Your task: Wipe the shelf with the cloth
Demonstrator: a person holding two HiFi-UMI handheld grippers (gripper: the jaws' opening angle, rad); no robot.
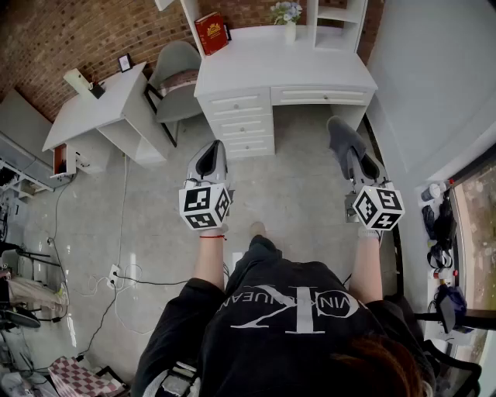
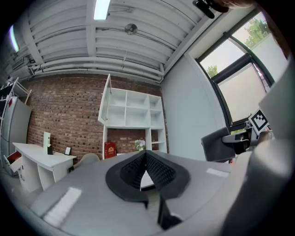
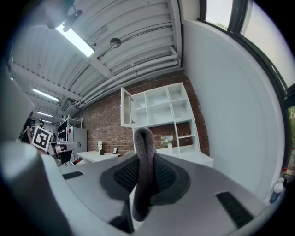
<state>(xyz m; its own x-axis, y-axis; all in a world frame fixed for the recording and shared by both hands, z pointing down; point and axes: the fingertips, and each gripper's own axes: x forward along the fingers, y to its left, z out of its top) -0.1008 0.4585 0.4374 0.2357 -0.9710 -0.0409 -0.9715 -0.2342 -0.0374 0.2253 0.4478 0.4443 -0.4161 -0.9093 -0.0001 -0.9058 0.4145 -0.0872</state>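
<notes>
The white shelf unit [image 1: 341, 15] stands on a white desk [image 1: 287, 58] ahead of me, by the brick wall. It shows as open cubbies in the left gripper view [image 2: 133, 108] and the right gripper view [image 3: 159, 108]. My right gripper [image 1: 354, 163] is shut on a folded grey cloth [image 1: 341, 138], which sticks up between the jaws [image 3: 145, 156]. Level with it on the left, my left gripper [image 1: 211, 159] is shut with nothing in it [image 2: 145, 156]. Both are held over the floor, well short of the desk.
A red book [image 1: 211, 32] and a vase of flowers [image 1: 287, 15] sit on the desk. To the left are a grey chair [image 1: 177, 77] and a second white desk [image 1: 97, 108]. Cables [image 1: 116, 279] lie on the floor; a wall and a window run along the right.
</notes>
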